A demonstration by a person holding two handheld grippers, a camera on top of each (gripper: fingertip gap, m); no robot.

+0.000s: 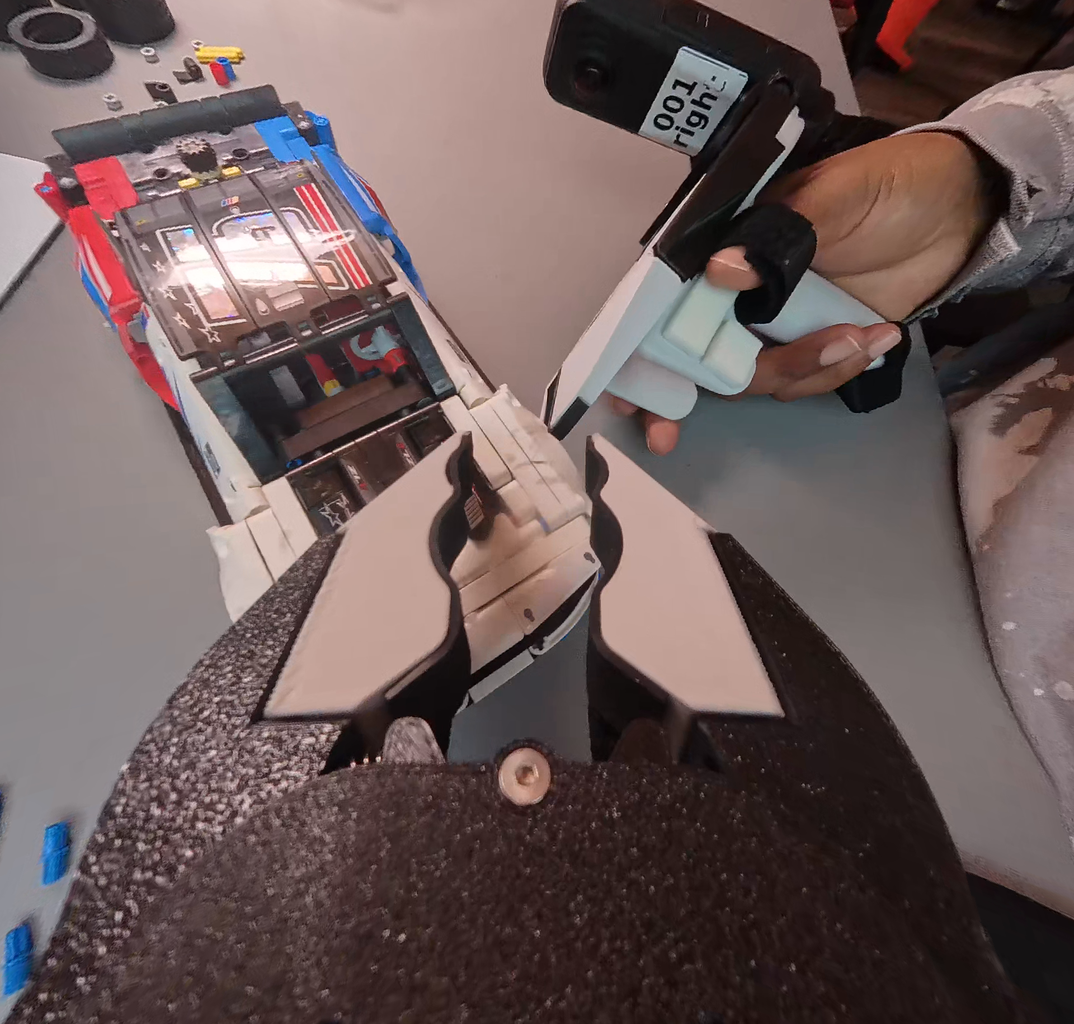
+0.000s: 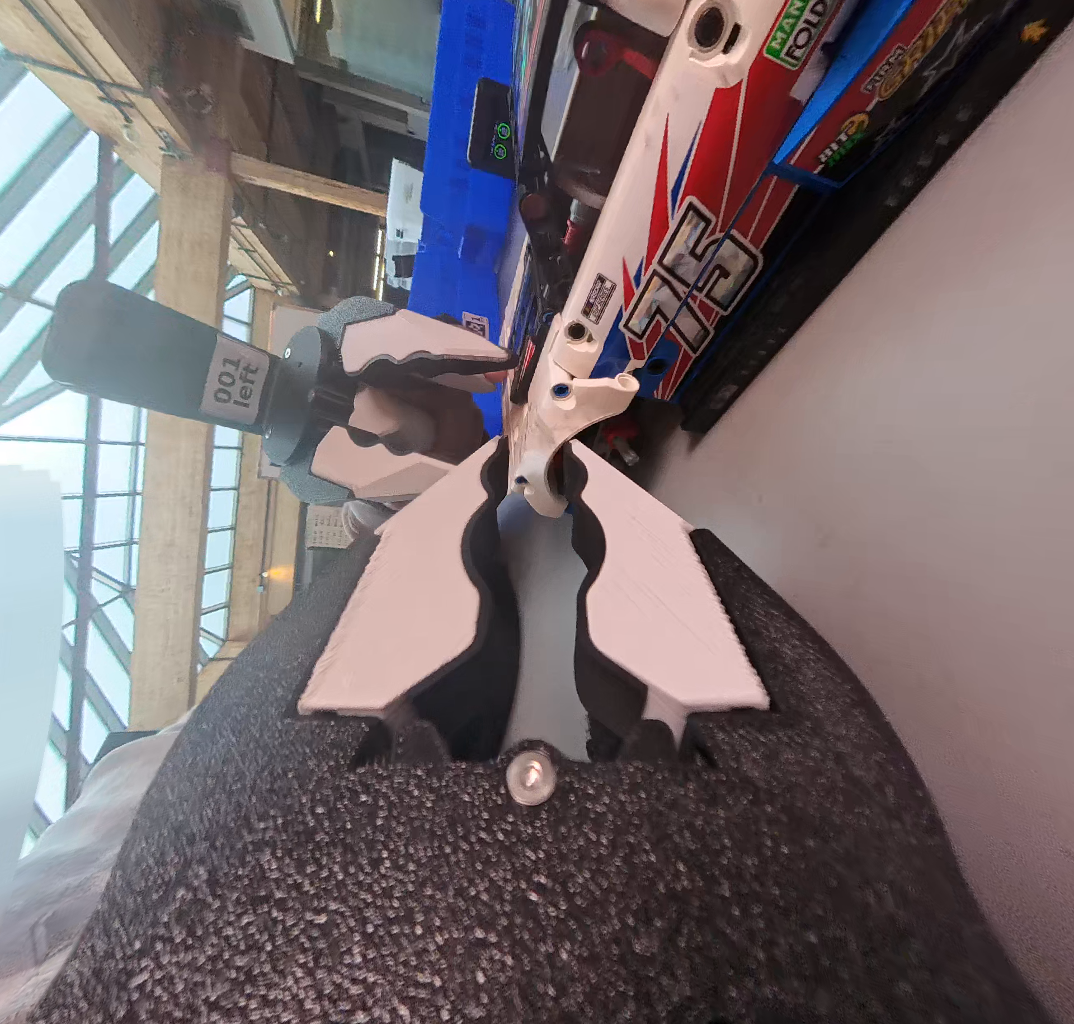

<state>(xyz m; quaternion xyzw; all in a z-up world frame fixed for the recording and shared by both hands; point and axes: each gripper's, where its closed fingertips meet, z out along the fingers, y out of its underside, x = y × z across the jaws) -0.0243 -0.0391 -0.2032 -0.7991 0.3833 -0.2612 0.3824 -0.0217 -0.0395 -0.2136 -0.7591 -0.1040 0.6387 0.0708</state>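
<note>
A white, red and blue toy brick race car lies on the grey table with no wheels on it. My left gripper straddles the car's white front corner, with a finger against each side of it. My right gripper, held by a hand, comes in from the right with its tips on the same white corner. In the right wrist view my right gripper is shut on a white wheel-arch piece of the car. The left gripper also shows there, to the left.
Several black tyres lie at the far left of the table, with small loose pieces beside them. Blue pins lie near the left edge. A person's grey sleeve fills the right side. Wooden beams and windows stand behind. Only a small space, under 4 cm, lies between the two pairs of fingers.
</note>
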